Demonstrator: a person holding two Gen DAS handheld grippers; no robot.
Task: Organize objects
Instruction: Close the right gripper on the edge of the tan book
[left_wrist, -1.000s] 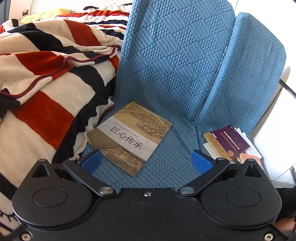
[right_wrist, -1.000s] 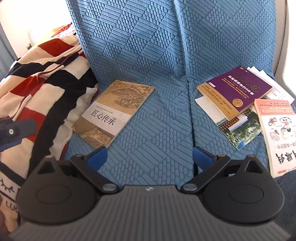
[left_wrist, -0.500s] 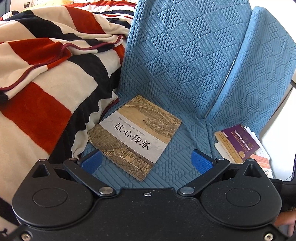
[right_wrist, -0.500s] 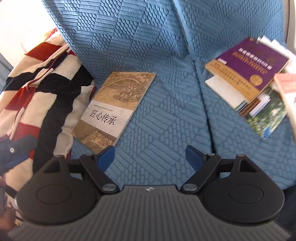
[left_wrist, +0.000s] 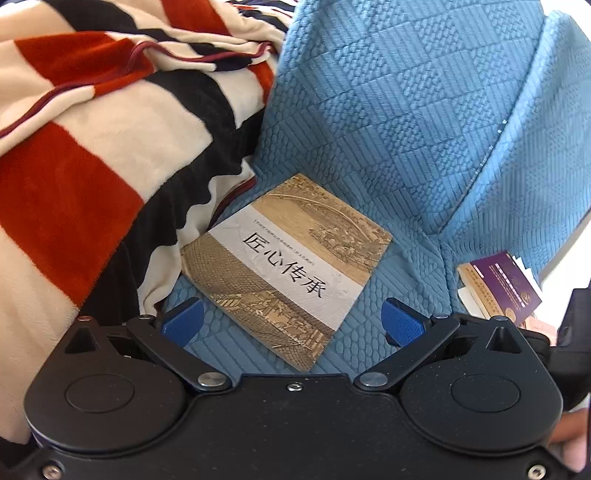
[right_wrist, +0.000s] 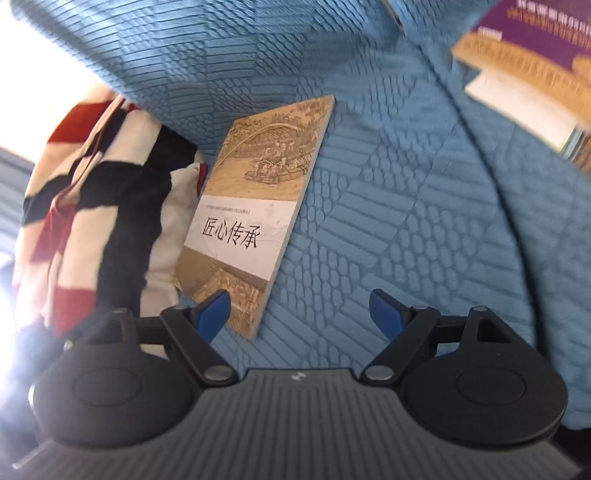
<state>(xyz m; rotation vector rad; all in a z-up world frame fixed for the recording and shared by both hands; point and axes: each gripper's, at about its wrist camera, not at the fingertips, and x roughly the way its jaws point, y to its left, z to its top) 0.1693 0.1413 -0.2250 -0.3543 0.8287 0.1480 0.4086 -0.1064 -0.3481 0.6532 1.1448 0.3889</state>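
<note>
A tan book (left_wrist: 288, 266) with a white band and black characters lies flat on the blue quilted seat (left_wrist: 388, 110), against a striped blanket. My left gripper (left_wrist: 291, 321) hovers open just over the book's near corner, which sits between the blue pads (left_wrist: 183, 321) without touching them. In the right wrist view the same tan book (right_wrist: 255, 206) lies to the left. My right gripper (right_wrist: 300, 314) is open over bare seat, its left pad (right_wrist: 214, 314) beside the book's near corner. It holds nothing.
A red, black and cream striped blanket (left_wrist: 92, 147) is heaped left of the book, also seen as the blanket (right_wrist: 92, 192). A purple-covered book on a stack (left_wrist: 502, 284) lies on the adjoining cushion to the right, at the stack (right_wrist: 535, 44). The seat back (right_wrist: 221, 55) rises behind.
Both grippers have dropped closer to the tan book. The right view has rolled, pushing the purple stack to the upper right corner. The right jaws have narrowed slightly.
</note>
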